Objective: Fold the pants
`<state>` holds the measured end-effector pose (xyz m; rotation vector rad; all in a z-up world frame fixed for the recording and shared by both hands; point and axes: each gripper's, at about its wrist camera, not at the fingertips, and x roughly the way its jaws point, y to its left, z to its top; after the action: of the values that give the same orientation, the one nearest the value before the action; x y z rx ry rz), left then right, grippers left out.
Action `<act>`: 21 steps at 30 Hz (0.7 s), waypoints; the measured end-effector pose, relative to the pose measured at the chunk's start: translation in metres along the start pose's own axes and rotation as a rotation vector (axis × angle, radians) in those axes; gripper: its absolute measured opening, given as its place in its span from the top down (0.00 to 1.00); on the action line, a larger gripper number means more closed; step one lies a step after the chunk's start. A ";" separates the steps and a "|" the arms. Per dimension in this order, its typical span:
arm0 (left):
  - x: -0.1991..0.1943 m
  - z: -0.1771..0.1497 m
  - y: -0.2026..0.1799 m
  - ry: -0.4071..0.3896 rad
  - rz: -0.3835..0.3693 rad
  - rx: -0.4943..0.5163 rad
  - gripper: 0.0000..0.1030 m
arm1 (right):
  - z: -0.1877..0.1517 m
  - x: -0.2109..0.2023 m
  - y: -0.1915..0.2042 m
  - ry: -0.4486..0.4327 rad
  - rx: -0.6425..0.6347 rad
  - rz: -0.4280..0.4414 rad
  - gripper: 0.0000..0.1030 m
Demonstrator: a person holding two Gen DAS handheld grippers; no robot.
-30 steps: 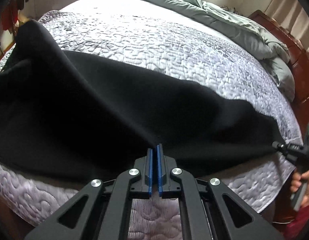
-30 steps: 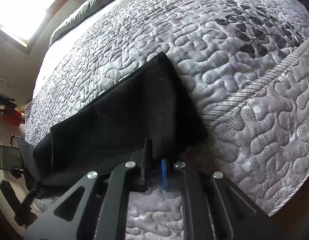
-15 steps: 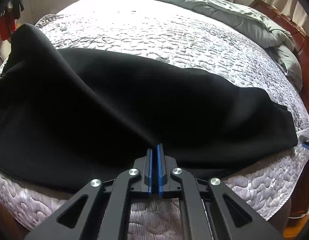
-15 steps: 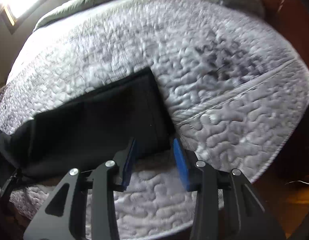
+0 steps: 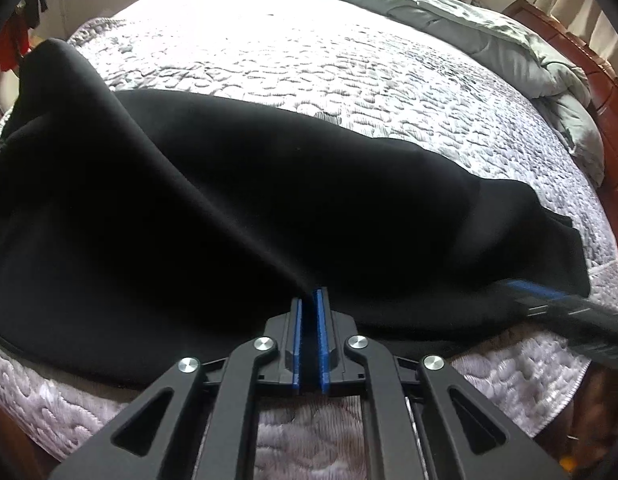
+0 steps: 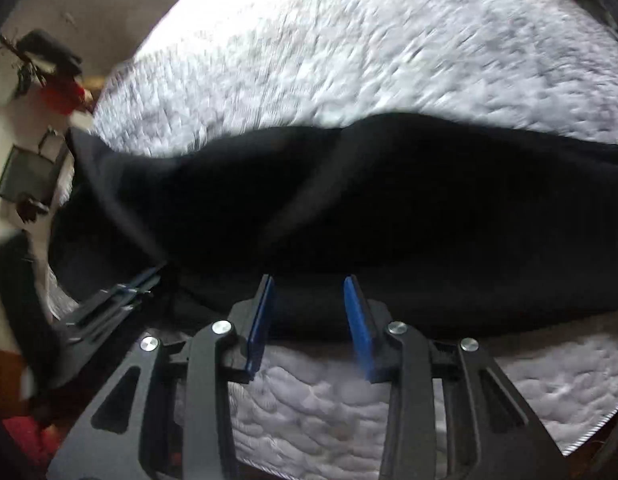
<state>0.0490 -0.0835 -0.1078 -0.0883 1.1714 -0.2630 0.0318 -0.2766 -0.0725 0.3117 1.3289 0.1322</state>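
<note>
Black pants [image 5: 269, 208] lie creased across quilt [image 5: 349, 64], pinched by left gripper [image 5: 309, 300].

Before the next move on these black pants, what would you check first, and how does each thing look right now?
1. Left gripper clamped on the pants: ok, fabric pinched between its pads.
2. Right gripper open: ok, jaws spread wide.
3. Right gripper lined up with the near pants edge: ok, the edge lies between its fingers.
4. Pants lying flat: not ok, ridges run across them.
5. Pants fully on the quilted bed: cannot tell, the far left end is hidden.
</note>
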 end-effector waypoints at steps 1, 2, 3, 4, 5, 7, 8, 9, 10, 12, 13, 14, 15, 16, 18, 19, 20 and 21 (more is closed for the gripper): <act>-0.003 0.002 0.004 0.010 -0.007 -0.008 0.82 | -0.001 0.009 0.001 0.013 0.006 -0.030 0.65; -0.010 0.004 0.010 0.017 -0.003 -0.021 0.79 | -0.002 0.012 0.003 0.007 0.008 -0.041 0.65; -0.014 0.007 0.016 0.018 0.007 -0.030 0.76 | -0.003 0.014 0.004 -0.003 0.002 -0.052 0.65; -0.021 0.010 0.025 0.016 0.031 -0.047 0.75 | -0.004 0.013 0.005 -0.012 -0.005 -0.061 0.65; -0.027 0.015 0.036 0.011 0.047 -0.067 0.73 | -0.004 0.013 0.006 -0.016 -0.008 -0.064 0.65; -0.031 0.027 0.055 0.025 0.080 -0.100 0.64 | -0.005 0.014 0.003 -0.023 -0.002 -0.052 0.65; -0.032 0.035 0.067 0.034 0.095 -0.124 0.64 | -0.005 0.015 0.001 -0.024 0.008 -0.042 0.65; -0.031 0.046 0.081 0.042 0.102 -0.156 0.64 | -0.005 0.014 -0.002 -0.023 0.019 -0.031 0.65; -0.031 0.055 0.091 0.047 0.111 -0.180 0.64 | -0.003 0.014 -0.005 -0.021 0.025 -0.024 0.65; -0.031 0.073 0.105 0.048 0.132 -0.210 0.64 | -0.005 0.012 -0.011 -0.023 0.038 -0.009 0.65; -0.031 0.081 0.109 0.048 0.140 -0.218 0.63 | -0.005 0.013 -0.010 -0.025 0.038 -0.008 0.65; -0.030 0.090 0.113 0.056 0.150 -0.223 0.62 | -0.005 0.012 -0.010 -0.028 0.036 -0.007 0.65; -0.029 0.096 0.115 0.063 0.150 -0.225 0.60 | -0.010 0.012 -0.009 -0.031 0.036 -0.007 0.65; -0.026 0.105 0.118 0.077 0.149 -0.230 0.55 | -0.010 0.012 -0.010 -0.033 0.036 -0.005 0.65; -0.020 0.118 0.122 0.113 0.154 -0.241 0.52 | -0.014 0.007 -0.015 -0.034 0.036 -0.001 0.65; -0.018 0.122 0.124 0.126 0.151 -0.248 0.51 | -0.015 0.005 -0.018 -0.034 0.037 0.002 0.65; -0.014 0.128 0.126 0.146 0.154 -0.255 0.51 | -0.016 0.004 -0.019 -0.035 0.039 0.005 0.65; -0.012 0.132 0.128 0.164 0.153 -0.268 0.50 | -0.017 0.004 -0.020 -0.035 0.038 0.007 0.65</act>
<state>0.1857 0.0339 -0.0715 -0.2144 1.3649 0.0237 0.0148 -0.2919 -0.0853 0.3495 1.2969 0.1065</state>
